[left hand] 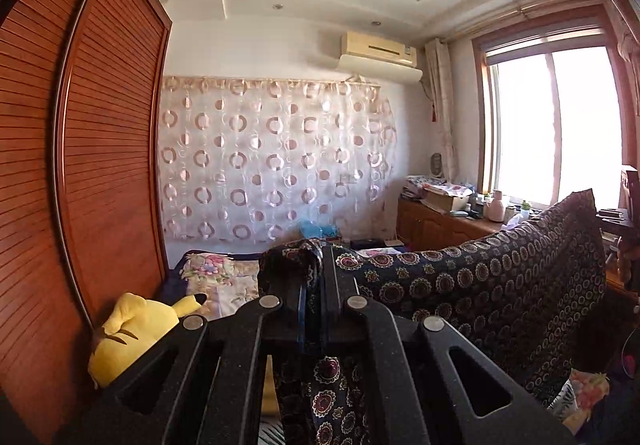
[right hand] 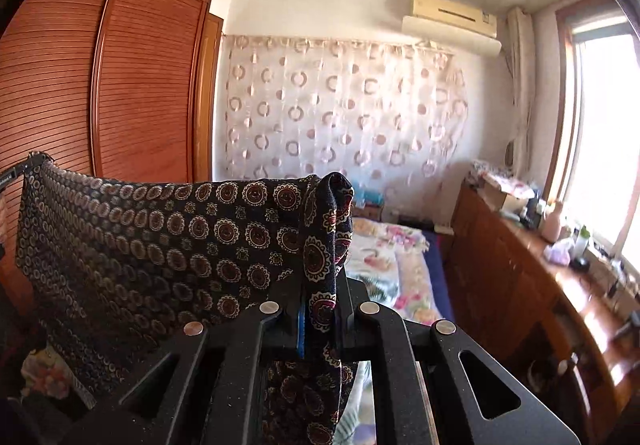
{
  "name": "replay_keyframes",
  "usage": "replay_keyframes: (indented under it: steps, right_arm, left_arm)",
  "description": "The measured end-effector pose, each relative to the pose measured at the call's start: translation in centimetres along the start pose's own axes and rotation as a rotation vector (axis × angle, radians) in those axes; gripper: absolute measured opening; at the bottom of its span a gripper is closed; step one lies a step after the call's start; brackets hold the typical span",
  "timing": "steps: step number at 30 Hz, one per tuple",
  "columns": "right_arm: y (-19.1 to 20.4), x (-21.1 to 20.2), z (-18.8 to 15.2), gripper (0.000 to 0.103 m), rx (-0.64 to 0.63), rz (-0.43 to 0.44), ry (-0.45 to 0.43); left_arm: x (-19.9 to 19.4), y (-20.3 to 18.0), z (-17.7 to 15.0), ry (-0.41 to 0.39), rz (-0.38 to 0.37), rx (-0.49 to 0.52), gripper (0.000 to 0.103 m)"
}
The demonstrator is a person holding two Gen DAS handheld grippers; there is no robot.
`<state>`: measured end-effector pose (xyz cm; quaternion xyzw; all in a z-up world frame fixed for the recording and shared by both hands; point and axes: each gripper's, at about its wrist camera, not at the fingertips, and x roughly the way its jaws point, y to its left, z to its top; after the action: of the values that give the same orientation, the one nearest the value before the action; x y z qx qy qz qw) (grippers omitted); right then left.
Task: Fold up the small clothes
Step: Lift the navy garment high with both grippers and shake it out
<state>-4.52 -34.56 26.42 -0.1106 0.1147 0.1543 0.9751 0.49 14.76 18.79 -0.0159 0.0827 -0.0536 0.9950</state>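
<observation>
Aloft, patterned garment (left hand: 480,285) stretched taut, left gripper (left hand: 316,277) clamped on one corner, right gripper (right hand: 320,265) on another.

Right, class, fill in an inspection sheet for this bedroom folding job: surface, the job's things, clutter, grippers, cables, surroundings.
Surface: bed with floral quilt, below the work.
Job's things: dark navy cloth with round medallion print, held up in the air and stretched between both grippers.
Clutter: yellow plush toy on the bed by the wardrobe; boxes, a pink jug and bottles on the wooden sideboard.
Grippers: left gripper shut on one end of the cloth; right gripper shut on the other end.
Cables: nothing seen.
Surroundings: brown slatted wardrobe, circle-patterned sheer curtain, wall air conditioner, bright window.
</observation>
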Motion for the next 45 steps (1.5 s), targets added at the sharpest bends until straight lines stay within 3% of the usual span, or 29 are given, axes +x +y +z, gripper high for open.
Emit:
replay_keyframes:
  steps: [4, 8, 13, 18, 23, 26, 30, 33, 35, 37, 40, 45]
  right_arm:
    - [0.4, 5.1, -0.3, 0.009, -0.021, -0.03, 0.047]
    - [1.5, 11.3, -2.0, 0.009, -0.013, -0.04, 0.116]
    - [2.8, 19.6, -6.1, 0.009, 0.03, -0.028, 0.235]
    - [4.6, 25.2, -10.6, 0.01, 0.028, -0.051, 0.384]
    - [5.0, 26.7, -12.1, 0.013, 0.055, -0.059, 0.411]
    - [4.2, 28.6, -10.8, 0.025, 0.07, -0.068, 0.424]
    - [3.1, 29.5, -10.4, 0.028, 0.09, -0.056, 0.421]
    - [3.2, 30.6, -10.9, 0.033, 0.095, -0.043, 0.427]
    - [3.0, 31.3, -11.3, 0.043, 0.106, -0.056, 0.433]
    - [2.5, 31.2, -11.5, 0.045, 0.118, -0.057, 0.428]
    - [2.1, 30.9, -12.4, 0.045, 0.132, -0.051, 0.449]
    - [2.3, 29.4, -15.0, 0.045, 0.141, -0.001, 0.476]
  left_arm:
    - [5.5, 1.5, -1.7, 0.075, 0.043, -0.007, 0.005]
    - [12.1, 3.2, -6.0, 0.19, 0.081, -0.016, 0.005]
    - [17.1, 3.8, -10.4, 0.289, 0.122, -0.007, 0.005]
    - [20.1, 3.2, -12.9, 0.351, 0.155, 0.031, 0.005]
    - [20.5, 2.9, -13.8, 0.37, 0.156, 0.037, 0.005]
    - [20.0, 3.0, -13.4, 0.378, 0.144, 0.021, 0.017]
    - [18.7, 2.8, -13.0, 0.365, 0.098, 0.008, 0.041]
    - [18.0, 2.6, -13.2, 0.377, 0.069, 0.003, 0.051]
    - [17.6, 2.4, -13.7, 0.388, 0.059, 0.001, 0.07]
    - [17.1, 2.4, -14.4, 0.393, 0.04, -0.006, 0.081]
    - [16.4, 2.0, -15.9, 0.432, 0.01, -0.021, 0.081]
    - [14.7, 1.7, -18.6, 0.468, 0.025, -0.032, 0.081]
